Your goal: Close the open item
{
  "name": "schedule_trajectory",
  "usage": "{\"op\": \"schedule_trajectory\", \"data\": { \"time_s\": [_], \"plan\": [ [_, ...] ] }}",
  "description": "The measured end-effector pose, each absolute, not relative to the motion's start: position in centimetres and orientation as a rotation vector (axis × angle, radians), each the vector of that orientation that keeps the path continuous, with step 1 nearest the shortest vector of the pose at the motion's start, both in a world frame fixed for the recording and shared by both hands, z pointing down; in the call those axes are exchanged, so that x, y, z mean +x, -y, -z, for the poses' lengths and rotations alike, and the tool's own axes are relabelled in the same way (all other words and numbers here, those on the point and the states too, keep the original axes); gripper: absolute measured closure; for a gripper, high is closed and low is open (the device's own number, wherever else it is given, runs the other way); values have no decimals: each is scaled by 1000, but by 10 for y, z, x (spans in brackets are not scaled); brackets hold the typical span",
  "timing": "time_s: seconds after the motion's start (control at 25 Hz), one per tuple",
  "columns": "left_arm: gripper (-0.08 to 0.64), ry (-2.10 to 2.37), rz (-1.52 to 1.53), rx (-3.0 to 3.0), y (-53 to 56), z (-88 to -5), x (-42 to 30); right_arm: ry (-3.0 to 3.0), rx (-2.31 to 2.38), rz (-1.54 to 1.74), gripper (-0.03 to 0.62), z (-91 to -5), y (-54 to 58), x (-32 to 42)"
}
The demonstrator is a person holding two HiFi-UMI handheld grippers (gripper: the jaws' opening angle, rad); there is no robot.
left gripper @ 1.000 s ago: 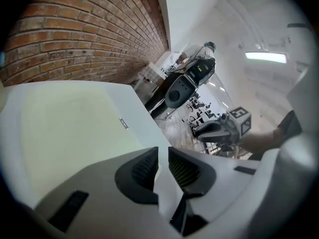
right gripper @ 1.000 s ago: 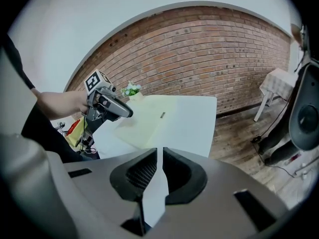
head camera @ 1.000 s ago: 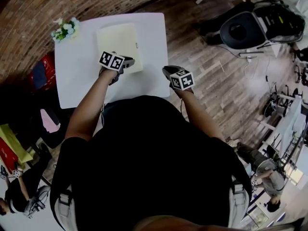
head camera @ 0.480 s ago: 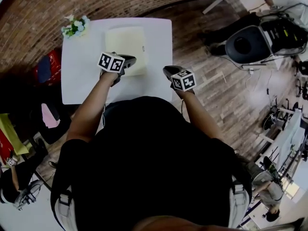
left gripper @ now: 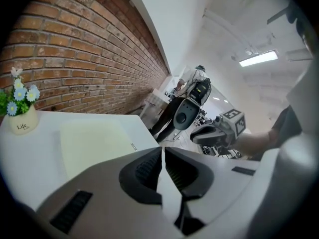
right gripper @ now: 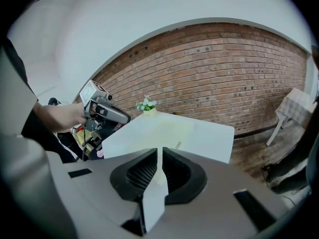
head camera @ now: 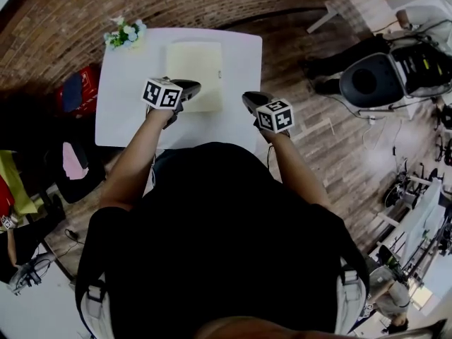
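Folder: a pale yellow folder (head camera: 194, 69) lies flat on the desk with its cover down. It sits midway between the left and right edges and nearer the far edge. A small tab shows on its right side.
Desk: the white desk (head camera: 120, 115) stands against a brick wall (left gripper: 84, 49); around the folder its top is bare.
Left hand-held gripper: the left hand-held gripper (left gripper: 163, 151) hangs over the folder's near edge. Its jaws are closing, with only a thin slit between them and nothing in it. Whether it touches the cover cannot be told.
Right hand-held gripper: the right hand-held gripper (right gripper: 160, 152) is at the desk's near right corner, apart from the folder. Its jaws are drawn together on nothing.
Flower pot: a small pot of flowers (head camera: 126, 34) stands at the far left corner, well apart from the folder.
Floor: wooden boards (head camera: 304, 111) lie to the right of the desk.
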State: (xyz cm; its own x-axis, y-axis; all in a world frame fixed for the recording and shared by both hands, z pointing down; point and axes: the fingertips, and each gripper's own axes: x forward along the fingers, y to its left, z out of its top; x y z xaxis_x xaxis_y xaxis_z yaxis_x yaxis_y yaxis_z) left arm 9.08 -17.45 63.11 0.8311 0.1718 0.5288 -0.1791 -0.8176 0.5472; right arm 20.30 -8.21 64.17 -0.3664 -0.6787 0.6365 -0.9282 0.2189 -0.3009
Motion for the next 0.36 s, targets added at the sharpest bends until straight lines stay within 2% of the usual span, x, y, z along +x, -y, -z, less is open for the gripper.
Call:
{"op": "schedule_trajectory", "data": {
  "time_s": [0.36],
  "plan": [
    [535, 74, -683, 2450, 171, -608, 70, 2212, 1498, -874, 545, -609, 90, 190]
  ]
}}
